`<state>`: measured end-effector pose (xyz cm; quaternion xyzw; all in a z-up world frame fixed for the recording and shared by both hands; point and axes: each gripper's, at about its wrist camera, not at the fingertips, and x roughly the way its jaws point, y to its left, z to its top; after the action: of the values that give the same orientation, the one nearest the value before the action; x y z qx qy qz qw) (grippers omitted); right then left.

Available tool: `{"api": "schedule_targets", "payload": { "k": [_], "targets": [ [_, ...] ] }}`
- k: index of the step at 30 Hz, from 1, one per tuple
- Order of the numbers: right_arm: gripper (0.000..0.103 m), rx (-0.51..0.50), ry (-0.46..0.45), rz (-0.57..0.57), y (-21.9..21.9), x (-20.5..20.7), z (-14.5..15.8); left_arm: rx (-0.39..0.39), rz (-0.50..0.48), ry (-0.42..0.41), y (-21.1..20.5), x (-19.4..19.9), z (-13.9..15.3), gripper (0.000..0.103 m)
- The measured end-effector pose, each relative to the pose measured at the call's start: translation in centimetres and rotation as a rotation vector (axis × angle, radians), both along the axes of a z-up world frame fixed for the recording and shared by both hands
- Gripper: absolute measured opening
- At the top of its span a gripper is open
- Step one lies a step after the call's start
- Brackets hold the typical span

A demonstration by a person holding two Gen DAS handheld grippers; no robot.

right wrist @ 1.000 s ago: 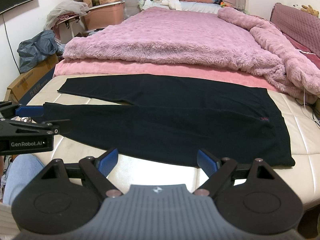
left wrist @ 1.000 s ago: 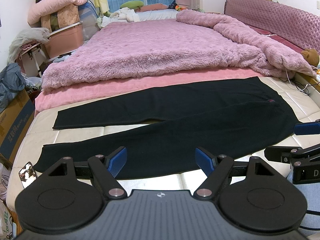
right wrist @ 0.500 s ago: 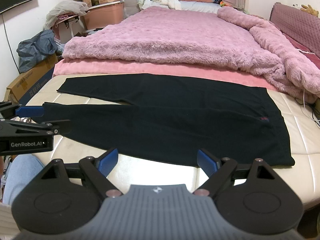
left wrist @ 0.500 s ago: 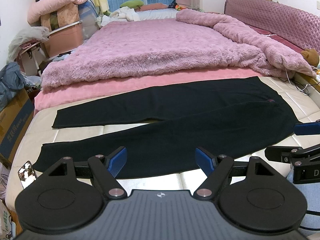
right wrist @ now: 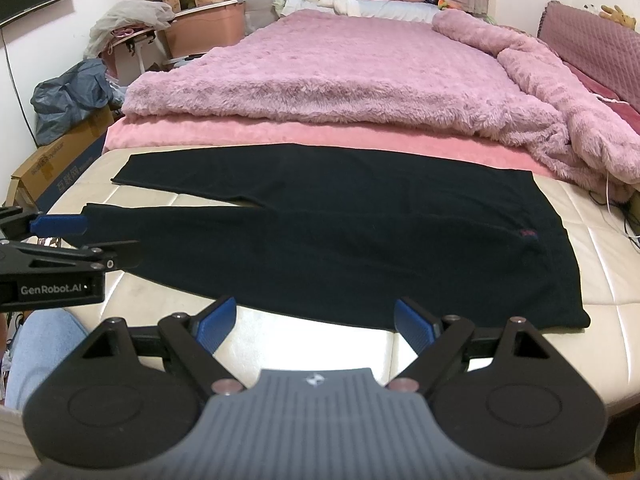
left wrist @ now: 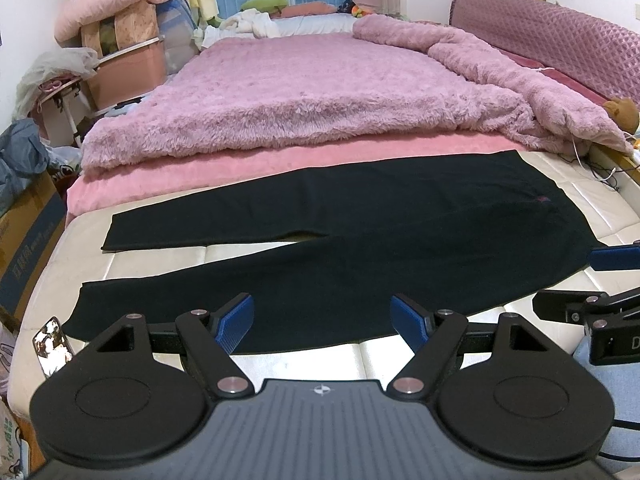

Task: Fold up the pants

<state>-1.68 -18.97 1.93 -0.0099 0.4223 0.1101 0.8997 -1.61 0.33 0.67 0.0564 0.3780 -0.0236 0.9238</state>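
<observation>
- Holding both tools above the near edge of the mattress [left wrist: 592,208], I have not started any fold: the black pants [left wrist: 360,248] lie flat and spread out, legs running to my left, waistband to my right.
- At the far left, the two leg cuffs lie apart, with a strip of bare mattress showing between the legs up to the crotch.
- My left gripper [left wrist: 322,318] hangs over the near leg with its blue pads spread wide, gripping nothing and, as far as I can judge, not touching the cloth.
- My right gripper [right wrist: 316,322] is just as wide and empty, poised over the near hem towards the waist end.
- Everything is left to do, I judge: lay one leg over the other, then fold the length down.
- Behind the pants, a fluffy pink blanket [right wrist: 344,72] lies bunched up on the far part of the bed.
- Hard to make out: a small mark near the waistband [right wrist: 528,233] is too small to read, and the black cloth hides seams or pockets.
- Cut off: each view shows only part of the other tool at its edge, and the tool bodies hide the near mattress rim.
</observation>
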Motion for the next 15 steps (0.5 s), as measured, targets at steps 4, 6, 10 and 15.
{"api": "schedule_targets", "payload": {
  "k": [4, 6, 10, 15],
  "targets": [
    [0.083, 0.005, -0.004, -0.006, -0.3, 0.3, -0.1, -0.015, 0.007, 0.002, 0.1, 0.2, -0.2, 0.091],
    [0.083, 0.009, -0.009, -0.016, -0.7, 0.5, -0.1, -0.021, 0.016, 0.001, 0.3, 0.8, -0.3, 0.091],
    [0.083, 0.02, -0.02, -0.02, -1.1, 0.7, -0.3, -0.038, 0.016, -0.002, 1.1, 1.5, -0.5, 0.089],
    [0.083, 0.089, -0.079, -0.009, -2.9, 1.6, -0.6, -0.037, -0.022, -0.023, 2.2, 2.7, -1.0, 0.086]
  ]
}}
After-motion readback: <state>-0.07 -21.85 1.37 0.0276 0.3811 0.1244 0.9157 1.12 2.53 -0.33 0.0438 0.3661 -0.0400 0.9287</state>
